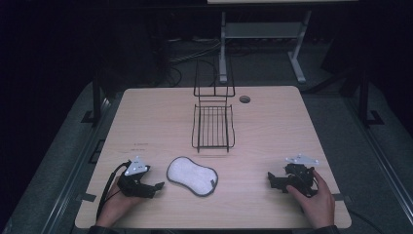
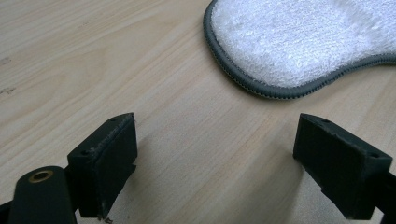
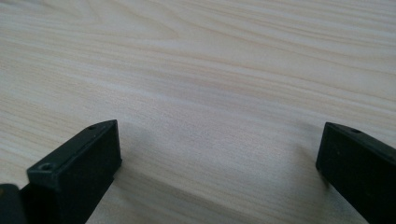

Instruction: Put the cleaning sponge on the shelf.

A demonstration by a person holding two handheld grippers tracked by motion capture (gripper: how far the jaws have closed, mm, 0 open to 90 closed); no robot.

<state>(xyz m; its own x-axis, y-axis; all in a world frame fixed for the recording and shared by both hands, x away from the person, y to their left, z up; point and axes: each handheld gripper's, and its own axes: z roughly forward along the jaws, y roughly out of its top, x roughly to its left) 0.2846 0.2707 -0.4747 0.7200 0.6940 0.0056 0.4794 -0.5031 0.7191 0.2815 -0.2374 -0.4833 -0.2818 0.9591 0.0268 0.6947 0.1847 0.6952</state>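
Left claw (image 1: pixel 157 185) wide and empty, resting on the counter (image 1: pixel 146 122); white pad (image 1: pixel 192 176) lies flat just beside it at 3 o'clock. Right claw (image 1: pixel 269 179) wide, empty. Advance low, straddling the pad's grey edge, before closing

Fluffy white cloth pad (image 1: pixel 192 176), matt wood table (image 1: pixel 272 126)

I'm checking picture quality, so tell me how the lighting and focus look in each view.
High view: dim, with the room beyond the table nearly black. Left gripper view: bright and even, the white pad sharp, soft shadows under the left tool. Right gripper view: wood grain blurred near the right tool.
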